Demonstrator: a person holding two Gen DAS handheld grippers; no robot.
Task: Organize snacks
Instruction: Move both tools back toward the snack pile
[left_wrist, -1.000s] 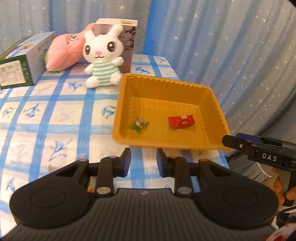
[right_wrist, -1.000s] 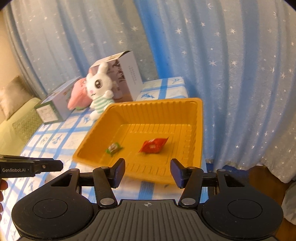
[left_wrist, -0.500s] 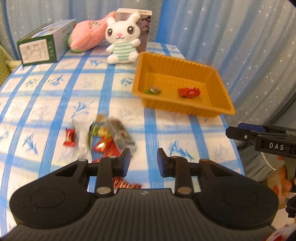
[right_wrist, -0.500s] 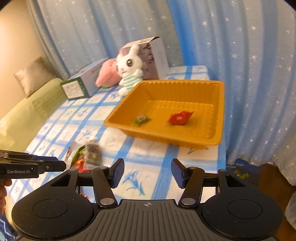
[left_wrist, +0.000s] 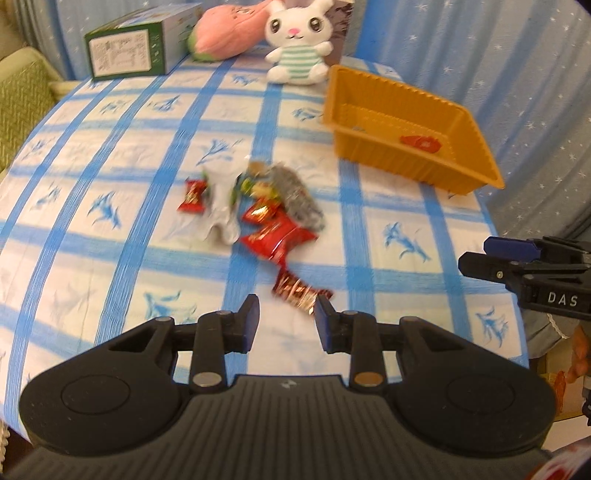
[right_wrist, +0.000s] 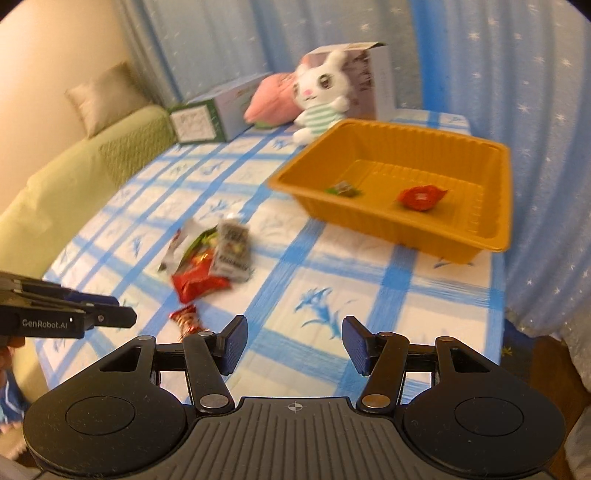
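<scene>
An orange tray (left_wrist: 476, 162) (right_wrist: 495, 229) stands at the table's far right and holds a red snack (right_wrist: 421, 196) and a small green-wrapped candy (right_wrist: 343, 189). A pile of snack packets (left_wrist: 266, 206) (right_wrist: 210, 258) lies mid-table: red packets, a white one, a grey one. One red-gold candy (left_wrist: 299, 290) lies apart, just ahead of my left gripper (left_wrist: 284, 317), which is open and empty. My right gripper (right_wrist: 291, 343) is open and empty over the near table edge. Each gripper shows at the side of the other's view.
A white plush rabbit (left_wrist: 299, 48), a pink plush (left_wrist: 229, 33), a green-and-white box (left_wrist: 136, 48) and a dark carton (right_wrist: 369, 81) stand along the table's far edge. Blue star curtain behind. A green sofa (right_wrist: 74, 177) lies to the left.
Both grippers have pulled back from the tray toward the near edge of the table. The snack pile has come into view ahead of them. Both stay open.
</scene>
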